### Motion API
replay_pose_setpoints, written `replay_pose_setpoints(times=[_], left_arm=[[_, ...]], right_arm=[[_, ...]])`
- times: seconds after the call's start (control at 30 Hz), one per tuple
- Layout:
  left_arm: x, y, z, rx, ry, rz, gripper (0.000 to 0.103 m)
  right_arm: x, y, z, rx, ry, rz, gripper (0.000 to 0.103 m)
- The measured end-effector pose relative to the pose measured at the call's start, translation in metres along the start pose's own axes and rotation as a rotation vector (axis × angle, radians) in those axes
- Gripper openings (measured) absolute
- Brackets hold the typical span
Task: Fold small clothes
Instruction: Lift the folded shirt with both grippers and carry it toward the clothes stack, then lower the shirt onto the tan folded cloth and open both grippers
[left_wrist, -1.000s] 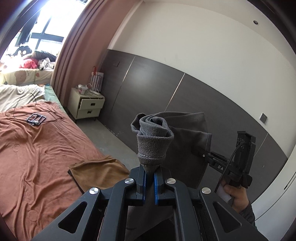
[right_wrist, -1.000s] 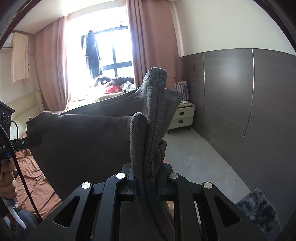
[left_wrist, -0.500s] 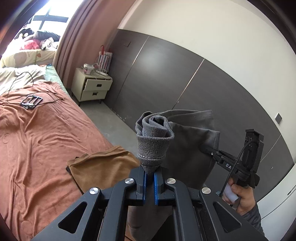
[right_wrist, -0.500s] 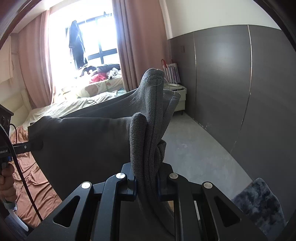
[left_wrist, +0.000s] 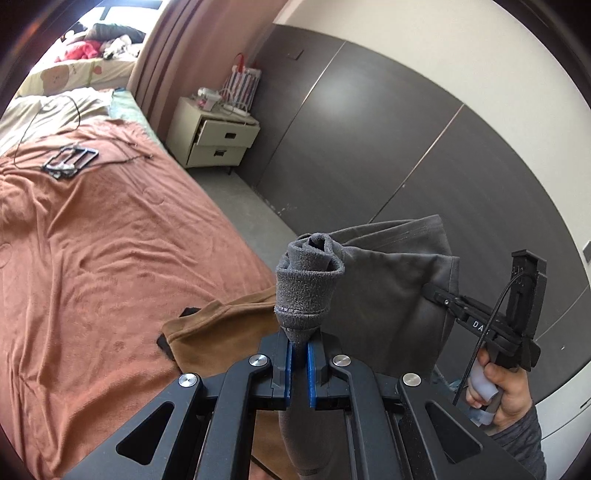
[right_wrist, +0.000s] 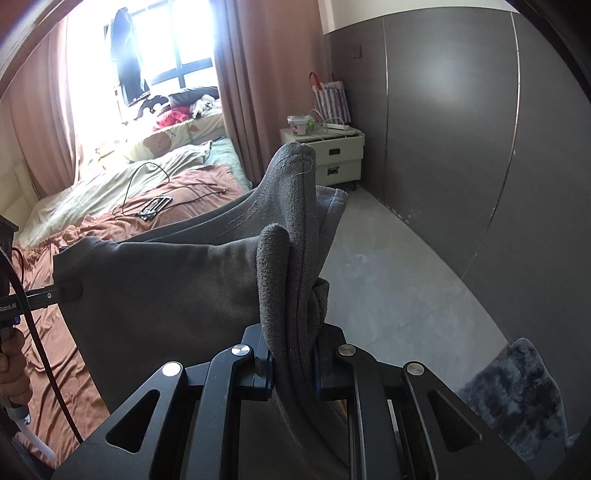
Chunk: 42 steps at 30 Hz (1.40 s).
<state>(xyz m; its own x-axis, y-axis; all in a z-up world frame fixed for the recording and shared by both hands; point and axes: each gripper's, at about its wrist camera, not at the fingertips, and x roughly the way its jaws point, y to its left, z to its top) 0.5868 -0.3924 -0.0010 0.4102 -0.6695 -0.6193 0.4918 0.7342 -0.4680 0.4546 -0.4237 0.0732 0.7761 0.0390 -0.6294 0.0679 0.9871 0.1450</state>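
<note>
1. Garment (left_wrist: 391, 295): grey, soft, limp, light; hangs in air above bed (left_wrist: 110, 240).
2. Left tool (left_wrist: 299, 354) and right tool (right_wrist: 291, 354) each clamped on bunched corner.
3. Grip judged sound; take hold at hems.

Right gripper (right_wrist: 293, 363) clamps a bunched edge of the grey garment (right_wrist: 177, 295), held above the rust-coloured bedspread (right_wrist: 55, 332). Left gripper (right_wrist: 64, 291) pinches the garment's opposite corner. The white nightstand (right_wrist: 332, 155) stands beyond the garment.

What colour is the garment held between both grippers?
Dark grey garment; clearest in the right wrist view.
</note>
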Motion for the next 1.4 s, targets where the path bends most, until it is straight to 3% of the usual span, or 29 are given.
replay_pose_setpoints(times=[0.2, 0.43, 0.53, 0.6, 0.73, 0.9, 0.97, 1.07, 1.27, 1.4], left_arm=[[0.035, 0.03, -0.005, 0.037, 0.056, 0.051, 0.006], [0.065, 0.079, -0.021, -0.051, 0.098, 0.079, 0.009], [0.083, 0.097, -0.03, -0.118, 0.198, 0.14, 0.014], [0.08, 0.108, -0.033, -0.163, 0.197, 0.14, 0.017], [0.062, 0.099, -0.025, -0.094, 0.141, 0.185, 0.019], [0.045, 0.08, -0.012, -0.062, 0.092, 0.163, 0.019], [0.05, 0.074, -0.007, -0.027, 0.085, 0.138, 0.019], [0.063, 0.065, -0.007, 0.02, 0.102, 0.129, 0.019], [0.097, 0.059, -0.004, 0.084, 0.15, 0.112, 0.019], [0.122, 0.063, -0.005, 0.123, 0.18, 0.149, 0.019]], right_arm=[[0.031, -0.015, 0.013, -0.038, 0.057, -0.01, 0.011], [0.079, -0.017, 0.018, -0.032, 0.115, -0.034, 0.013], [0.106, -0.023, 0.015, -0.026, 0.206, -0.102, 0.024], [0.111, -0.029, 0.021, -0.017, 0.219, -0.177, 0.025], [0.086, -0.046, 0.034, 0.047, 0.17, -0.111, 0.037], [0.056, -0.044, 0.03, 0.019, 0.145, -0.049, 0.036], [0.055, -0.04, 0.025, -0.011, 0.158, -0.028, 0.03], [0.067, -0.041, 0.016, -0.035, 0.215, -0.033, 0.019], [0.099, -0.067, 0.018, 0.041, 0.282, -0.063, 0.019], [0.114, -0.081, 0.023, 0.051, 0.296, -0.072, 0.015]])
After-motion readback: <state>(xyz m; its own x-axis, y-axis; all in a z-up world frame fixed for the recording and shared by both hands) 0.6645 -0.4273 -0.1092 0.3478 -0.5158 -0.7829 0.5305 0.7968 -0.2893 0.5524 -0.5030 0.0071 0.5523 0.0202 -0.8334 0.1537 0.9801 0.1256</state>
